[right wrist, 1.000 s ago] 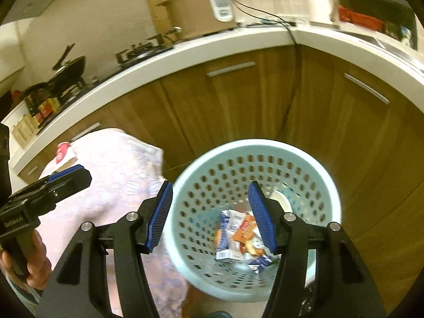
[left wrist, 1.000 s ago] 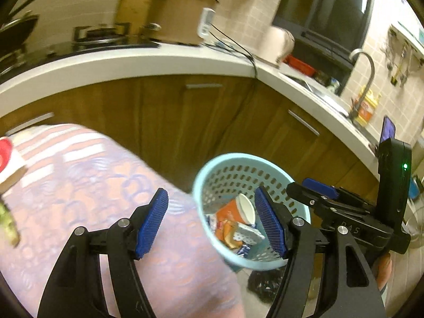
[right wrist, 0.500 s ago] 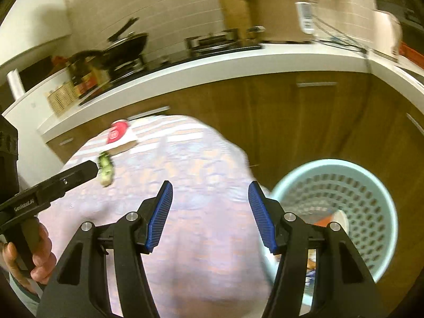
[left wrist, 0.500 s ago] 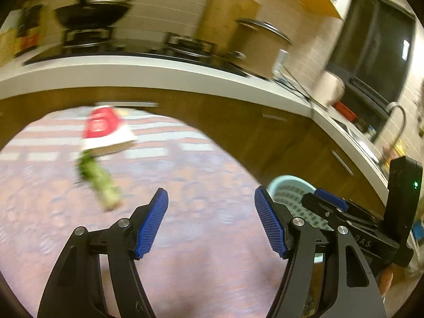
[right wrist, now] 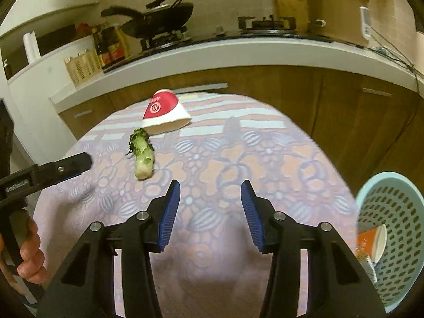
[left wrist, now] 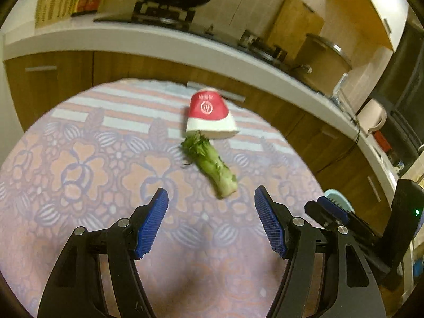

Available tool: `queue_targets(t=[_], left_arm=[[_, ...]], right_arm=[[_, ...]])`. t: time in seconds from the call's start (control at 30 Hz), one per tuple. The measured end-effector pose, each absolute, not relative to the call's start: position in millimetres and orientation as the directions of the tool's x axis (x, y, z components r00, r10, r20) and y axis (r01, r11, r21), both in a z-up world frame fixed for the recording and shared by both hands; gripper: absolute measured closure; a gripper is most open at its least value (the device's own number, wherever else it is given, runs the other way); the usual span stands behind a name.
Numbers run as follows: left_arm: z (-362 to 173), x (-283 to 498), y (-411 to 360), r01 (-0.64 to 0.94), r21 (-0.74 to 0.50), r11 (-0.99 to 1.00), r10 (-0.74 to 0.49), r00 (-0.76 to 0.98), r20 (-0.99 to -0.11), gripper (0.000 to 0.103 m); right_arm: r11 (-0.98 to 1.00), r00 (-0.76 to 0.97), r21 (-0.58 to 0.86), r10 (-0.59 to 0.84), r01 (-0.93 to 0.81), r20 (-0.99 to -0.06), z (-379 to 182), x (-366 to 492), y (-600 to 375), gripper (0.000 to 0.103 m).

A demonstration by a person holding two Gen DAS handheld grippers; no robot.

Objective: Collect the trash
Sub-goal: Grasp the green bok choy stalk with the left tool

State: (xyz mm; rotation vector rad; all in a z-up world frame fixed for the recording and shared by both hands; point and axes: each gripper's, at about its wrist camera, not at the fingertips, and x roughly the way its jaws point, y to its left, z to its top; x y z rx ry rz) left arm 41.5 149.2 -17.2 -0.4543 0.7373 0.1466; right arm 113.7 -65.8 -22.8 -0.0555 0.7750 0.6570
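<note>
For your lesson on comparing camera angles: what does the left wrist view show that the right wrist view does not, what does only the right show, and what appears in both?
Only the left wrist view shows the right gripper from the side and the white kettle.

Only the right wrist view shows the hand holding the left gripper and the trash inside the basket.

Both show the red-and-white paper cup, the vegetable stalk, the patterned tablecloth, the wok and the blue basket.

white round emblem on red paper cup (right wrist: 161,107), lettering unreadable
</note>
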Motion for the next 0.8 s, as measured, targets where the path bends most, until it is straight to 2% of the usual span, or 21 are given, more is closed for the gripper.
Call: queue_targets(t=[0.13, 0.23, 0.37, 0.5, 0.53, 0.63, 0.7, 0.8], left_arm=[[-25.0, 68.4, 144.5, -0.298, -0.328, 0.896, -0.022, 0.710, -0.704, 0.037], [-36.0, 94.6, 140.4, -0.334, -0.294, 0.896, 0.014, 0.680, -0.733, 0.033], [-50.4, 120.4, 131.2, -0.381, -0.185, 0.906, 0.104, 0.624, -0.775, 0.033], [-55.1, 128.5, 119.6, -0.382, -0.080, 0.921, 0.184, 0.606, -0.774, 0.035], [-55.9, 129.0, 116.6, -0.385, -0.043, 0.922, 0.214, 0.599, -0.772, 0.038], [-55.3, 125.4, 114.5, -0.377, -0.013, 0.926, 0.236, 0.606, -0.760, 0.054], [-51.8, 122.9, 115.0, -0.354, -0.042, 0.934, 0.199, 0.615, -0.763, 0.072], [-48.7, 115.6, 118.4, -0.334, -0.074, 0.940, 0.160, 0.621, -0.768, 0.077]], right_arm=[[0.819, 0.522, 0.157, 0.486, -0.552, -0.701, -38.1, 118.4, -56.4, 0.059], [0.819, 0.535, 0.168, 0.499, -0.549, -0.682, -36.1, 118.1, -61.0, 0.059], [0.823, 0.523, 0.208, 0.509, -0.529, -0.684, -38.2, 124.3, -68.2, 0.059], [0.823, 0.507, 0.240, 0.518, -0.515, -0.689, -40.4, 129.9, -71.9, 0.059], [0.825, 0.504, 0.241, 0.515, -0.512, -0.693, -41.2, 130.4, -71.6, 0.059], [0.825, 0.507, 0.228, 0.509, -0.516, -0.695, -40.8, 129.0, -69.7, 0.059], [0.827, 0.511, 0.220, 0.505, -0.518, -0.696, -40.1, 127.7, -68.7, 0.059], [0.824, 0.494, 0.195, 0.489, -0.531, -0.719, -38.7, 126.6, -61.7, 0.059]])
